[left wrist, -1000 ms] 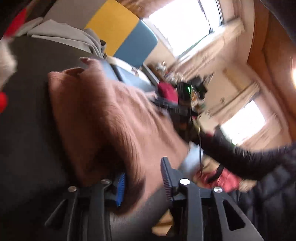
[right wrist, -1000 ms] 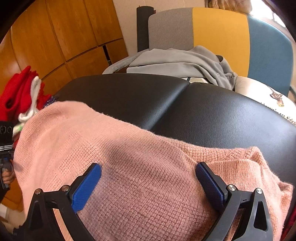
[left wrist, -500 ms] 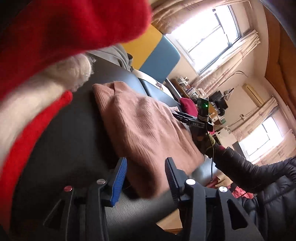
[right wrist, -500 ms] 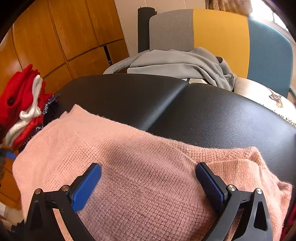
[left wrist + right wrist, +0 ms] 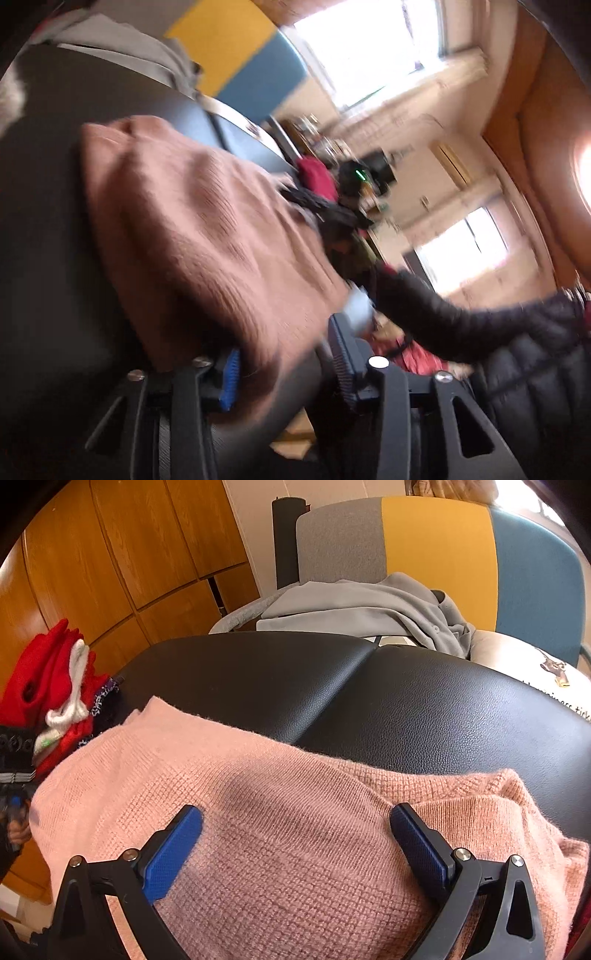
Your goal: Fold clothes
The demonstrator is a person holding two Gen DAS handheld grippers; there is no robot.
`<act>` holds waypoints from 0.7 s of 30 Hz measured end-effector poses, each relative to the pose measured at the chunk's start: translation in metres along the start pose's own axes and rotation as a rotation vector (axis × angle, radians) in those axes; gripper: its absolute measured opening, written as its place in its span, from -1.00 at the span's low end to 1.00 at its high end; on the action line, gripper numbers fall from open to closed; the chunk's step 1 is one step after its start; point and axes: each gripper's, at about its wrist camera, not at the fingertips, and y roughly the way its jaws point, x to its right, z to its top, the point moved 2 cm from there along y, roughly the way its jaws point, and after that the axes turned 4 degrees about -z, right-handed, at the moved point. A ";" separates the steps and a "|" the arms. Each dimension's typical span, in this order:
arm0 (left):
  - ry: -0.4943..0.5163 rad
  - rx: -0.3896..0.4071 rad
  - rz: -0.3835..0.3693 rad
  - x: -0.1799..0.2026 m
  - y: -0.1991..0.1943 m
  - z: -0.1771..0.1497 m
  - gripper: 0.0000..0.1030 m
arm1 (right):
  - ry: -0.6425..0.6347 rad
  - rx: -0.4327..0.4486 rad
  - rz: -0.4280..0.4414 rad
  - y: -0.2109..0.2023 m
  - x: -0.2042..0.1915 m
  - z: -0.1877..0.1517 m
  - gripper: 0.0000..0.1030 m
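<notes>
Shows a pink sweater (image 5: 295,830) lying on the near part of a black padded top (image 5: 406,701), folded over on itself at the right, with the near edge cut off by the bottom of the right wrist view. Finds the right gripper (image 5: 295,812) low over the knit with jaws spread wide, blue pads well apart and nothing pinched between them; cannot say whether the fingertips touch the fabric or only hover. Beyond the padded top, makes out a grey garment (image 5: 369,605) heaped against a grey, yellow and blue chair back (image 5: 436,554), and at the left a pile of red and white clothes (image 5: 51,679), partly cut off by the lens rim.

Blurred throughout in the left wrist view. Places the left gripper (image 5: 284,343) at one end of the sweater, with jaws half apart and just now closing, and a fold of the knit drooping between them. Hides most of the blue left pad (image 5: 231,376) under that fold; cannot tell through the smear whether the opposite pad presses on the cloth or stands clear of it. Farther along the sweater, picks out only a dark smeared shape, too blurred to name, and a person's dark quilted sleeve (image 5: 443,321) reaching in from the right.
</notes>
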 end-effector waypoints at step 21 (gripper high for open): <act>-0.023 0.011 0.556 0.021 -0.030 -0.007 -0.88 | -0.015 -0.004 -0.031 0.002 -0.002 0.001 1.00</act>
